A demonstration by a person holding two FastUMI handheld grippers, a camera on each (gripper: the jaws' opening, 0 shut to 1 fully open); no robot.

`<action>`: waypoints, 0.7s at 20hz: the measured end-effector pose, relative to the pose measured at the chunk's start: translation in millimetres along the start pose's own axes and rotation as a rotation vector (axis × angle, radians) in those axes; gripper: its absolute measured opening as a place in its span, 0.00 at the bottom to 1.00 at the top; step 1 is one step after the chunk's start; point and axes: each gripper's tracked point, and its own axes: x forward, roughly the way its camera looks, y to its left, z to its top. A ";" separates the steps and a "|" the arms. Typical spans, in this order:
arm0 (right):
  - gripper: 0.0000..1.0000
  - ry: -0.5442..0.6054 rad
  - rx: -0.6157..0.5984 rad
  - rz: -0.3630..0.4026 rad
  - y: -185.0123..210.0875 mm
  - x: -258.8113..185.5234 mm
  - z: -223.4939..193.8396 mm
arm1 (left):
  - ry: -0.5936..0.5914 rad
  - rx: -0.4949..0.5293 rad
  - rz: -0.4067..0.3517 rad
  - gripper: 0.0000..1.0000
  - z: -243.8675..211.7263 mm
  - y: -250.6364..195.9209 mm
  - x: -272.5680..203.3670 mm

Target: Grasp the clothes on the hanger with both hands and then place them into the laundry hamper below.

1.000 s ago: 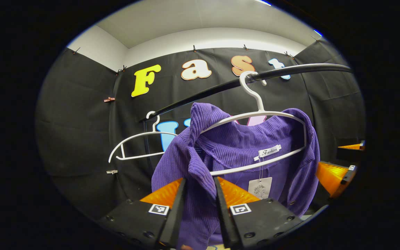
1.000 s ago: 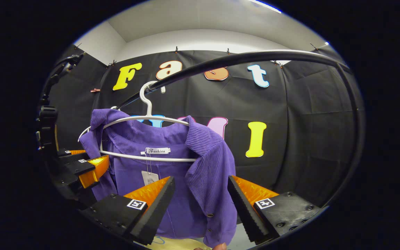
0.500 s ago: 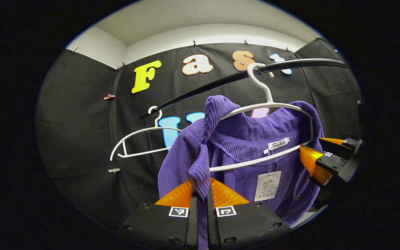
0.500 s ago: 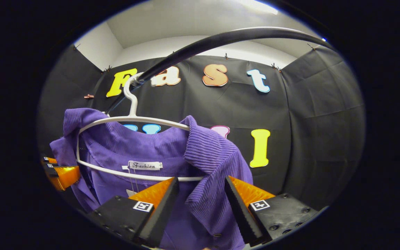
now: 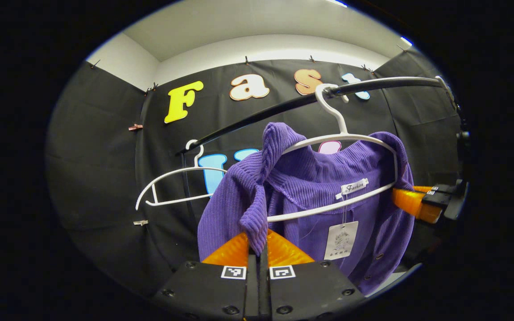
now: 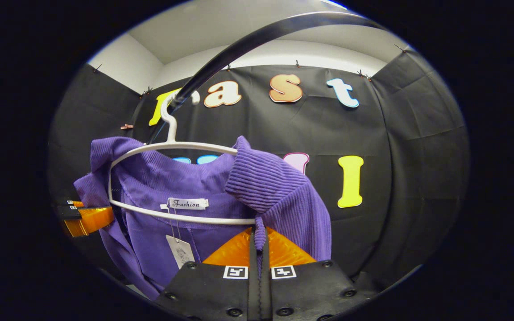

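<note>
- Black cloth covered the booth's walls — pinned along its top edge with small clips.
- Above it ran a plain white wall and a pale ceiling.
- A black rail crossed in front — lit evenly.

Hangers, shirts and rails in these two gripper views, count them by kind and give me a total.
Hangers: 2, one bare, one under the shirt
Purple shirt: 1
Black rail: 1
Total: 4
</note>
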 end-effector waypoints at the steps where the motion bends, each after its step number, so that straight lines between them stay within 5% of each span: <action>1: 0.04 0.001 0.040 0.010 -4.1 -2.9 2.8 | 0.005 0.006 -0.005 0.05 0.1 2.2 0.9; 7: 0.04 0.054 0.247 0.179 4.4 4.6 17.2 | 0.026 -0.031 -0.019 0.05 9.9 8.5 1.2; 14: 0.04 0.042 0.288 0.177 -34.4 16.4 23.9 | 0.050 -0.049 -0.041 0.05 9.0 10.9 1.0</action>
